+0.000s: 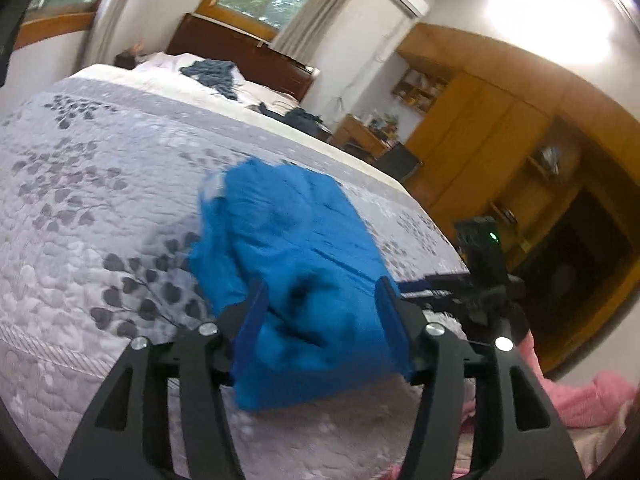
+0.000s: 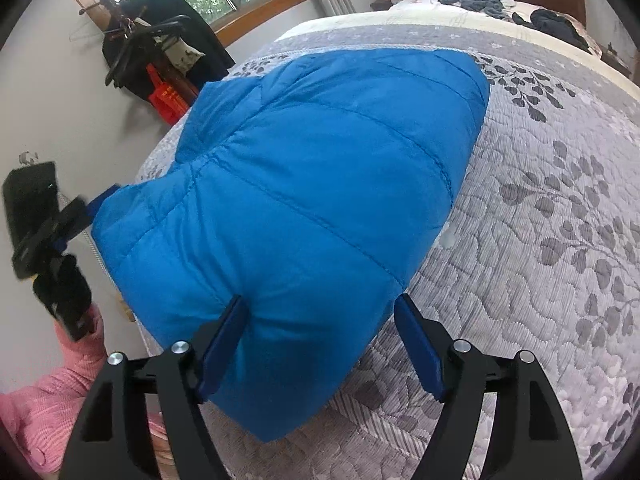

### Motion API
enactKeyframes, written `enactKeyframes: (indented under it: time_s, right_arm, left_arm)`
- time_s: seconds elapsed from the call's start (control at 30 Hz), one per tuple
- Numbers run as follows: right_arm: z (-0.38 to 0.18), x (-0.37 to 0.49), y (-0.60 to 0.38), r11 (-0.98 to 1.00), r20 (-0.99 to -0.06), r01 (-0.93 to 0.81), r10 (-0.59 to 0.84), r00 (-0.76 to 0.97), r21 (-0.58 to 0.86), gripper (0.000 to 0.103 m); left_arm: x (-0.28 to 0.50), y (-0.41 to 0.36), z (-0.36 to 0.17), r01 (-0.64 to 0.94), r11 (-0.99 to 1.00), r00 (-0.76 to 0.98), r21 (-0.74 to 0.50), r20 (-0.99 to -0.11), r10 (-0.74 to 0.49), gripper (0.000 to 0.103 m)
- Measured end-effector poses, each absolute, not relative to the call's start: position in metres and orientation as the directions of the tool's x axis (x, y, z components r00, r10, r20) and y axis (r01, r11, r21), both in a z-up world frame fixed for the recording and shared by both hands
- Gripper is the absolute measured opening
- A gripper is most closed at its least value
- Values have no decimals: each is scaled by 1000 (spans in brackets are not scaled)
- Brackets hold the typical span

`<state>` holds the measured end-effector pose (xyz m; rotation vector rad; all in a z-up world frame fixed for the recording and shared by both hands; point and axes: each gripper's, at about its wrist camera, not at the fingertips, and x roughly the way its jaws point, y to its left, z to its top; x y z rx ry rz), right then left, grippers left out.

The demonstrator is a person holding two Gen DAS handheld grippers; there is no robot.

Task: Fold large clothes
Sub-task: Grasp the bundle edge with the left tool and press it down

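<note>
A bright blue puffer jacket lies folded into a thick bundle on the grey leaf-patterned quilt near the bed's foot edge. My left gripper is open, and its blue fingers straddle the bundle's near end. In the right wrist view the jacket shows its quilted back. My right gripper is open: its left finger presses against the jacket's near corner and its right finger stands just beside the edge over the quilt. Each gripper appears in the other's view, the right gripper and the left gripper at opposite ends of the bundle.
Dark clothes lie crumpled by the pillows at the head of the bed. A wooden wardrobe stands to one side, and a coat rack with dark garments and a red bag to the other. A pink sleeve is at the bed's edge.
</note>
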<state>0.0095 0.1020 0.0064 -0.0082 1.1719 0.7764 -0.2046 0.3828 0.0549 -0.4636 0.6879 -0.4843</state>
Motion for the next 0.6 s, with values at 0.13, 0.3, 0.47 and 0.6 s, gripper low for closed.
enactKeyframes:
  time_s: [0.13, 0.3, 0.47, 0.6]
  right_arm:
    - [7, 7, 98, 747, -821, -541, 546, 165, 388, 77]
    - [7, 3, 92, 742, -812, -530, 562, 156, 411, 77]
    - [9, 0, 90, 735, -807, -534, 571, 152, 419, 77]
    - [9, -4, 92, 728, -808, -546, 571, 148, 414, 77]
  left_arm:
    - [-198, 368, 45, 262, 798, 641, -542, -520, -564, 53]
    - [-174, 373, 17, 220, 738, 570, -638, -530, -628, 15]
    - [-193, 375, 24, 247, 729, 591, -639, -497, -636, 9]
    - [-200, 378, 9, 219, 724, 586, -654, -506, -634, 9]
